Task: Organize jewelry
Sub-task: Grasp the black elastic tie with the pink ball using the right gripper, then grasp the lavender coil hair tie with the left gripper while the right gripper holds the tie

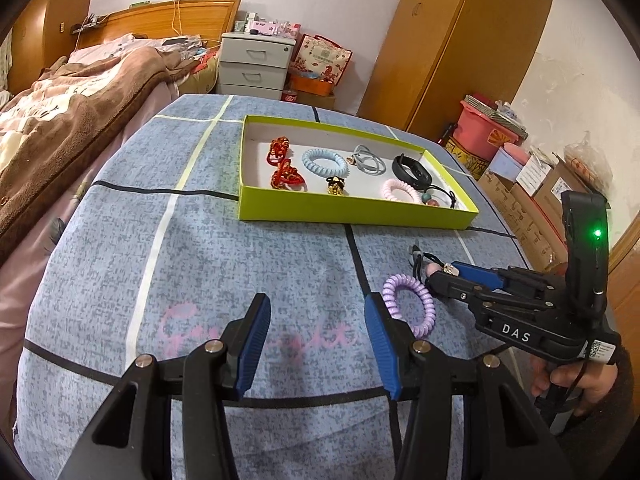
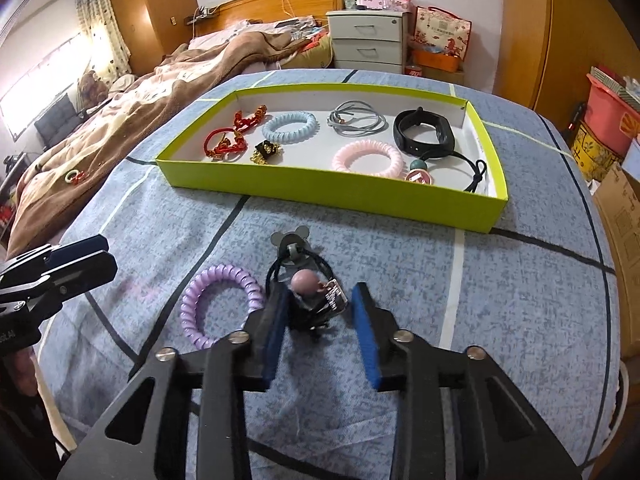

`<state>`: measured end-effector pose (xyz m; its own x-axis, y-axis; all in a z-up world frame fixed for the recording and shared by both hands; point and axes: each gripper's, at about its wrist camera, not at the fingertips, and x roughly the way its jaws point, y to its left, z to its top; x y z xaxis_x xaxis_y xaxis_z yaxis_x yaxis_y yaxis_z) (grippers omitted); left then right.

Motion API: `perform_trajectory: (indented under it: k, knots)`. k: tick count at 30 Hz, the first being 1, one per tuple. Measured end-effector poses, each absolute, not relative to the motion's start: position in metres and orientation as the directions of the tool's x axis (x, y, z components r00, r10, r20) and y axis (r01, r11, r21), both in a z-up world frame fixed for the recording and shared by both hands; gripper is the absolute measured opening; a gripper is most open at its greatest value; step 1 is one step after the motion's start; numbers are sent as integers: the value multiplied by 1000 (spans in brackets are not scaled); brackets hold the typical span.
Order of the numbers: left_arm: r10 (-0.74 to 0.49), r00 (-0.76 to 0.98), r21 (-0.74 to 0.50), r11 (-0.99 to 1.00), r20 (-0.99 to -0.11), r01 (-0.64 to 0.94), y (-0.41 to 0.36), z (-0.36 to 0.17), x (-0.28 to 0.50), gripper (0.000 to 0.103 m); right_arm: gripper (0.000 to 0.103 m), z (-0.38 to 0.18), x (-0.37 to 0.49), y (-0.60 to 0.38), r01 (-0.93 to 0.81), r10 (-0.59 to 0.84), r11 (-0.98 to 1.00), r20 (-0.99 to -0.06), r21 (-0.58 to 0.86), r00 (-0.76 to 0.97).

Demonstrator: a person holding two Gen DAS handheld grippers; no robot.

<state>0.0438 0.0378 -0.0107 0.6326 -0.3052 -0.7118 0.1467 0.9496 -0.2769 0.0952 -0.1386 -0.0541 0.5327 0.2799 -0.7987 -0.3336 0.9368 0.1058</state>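
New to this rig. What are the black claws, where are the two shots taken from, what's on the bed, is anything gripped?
No robot here: a person holds two handheld grippers, each with a fisheye camera looking along its fingers. The left view shows the left gripper open over bare blue bedspread. The right view shows the right gripper straddling a black hair tie with a pink bead; its pads do not appear to press on it yet. Beside it lies a purple coil hair tie. Beyond, a green tray holds more hair ties, bracelets and a black band.
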Motion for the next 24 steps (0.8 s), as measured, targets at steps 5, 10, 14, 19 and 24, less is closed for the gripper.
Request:
perform_trajectory:
  k: [5,10,14,19,24]
  knots:
    - [-306,633,-274,950,-711,151,37,-8,37,51,12,-52,89,-141,-314,273,943,-790,107,549]
    - [-314,623,-276,948,-716,160,35,-10,37,51,10,-46,84,-156,-267,281,952,-769,148,575]
    - [-321,607,-272,946,-727,174,28,-14,40,51,9,-40,79,-170,-232,289,955,-744,183,603]
    - [-326,579,-268,945,-747,187,17,-19,48,51,9,-36,75,-187,-206,306,952,-722,226,621]
    - [-326,562,-252,945,-760,207,0,-22,56,51,9,-29,70,-203,-188,325,944,-685,270,652]
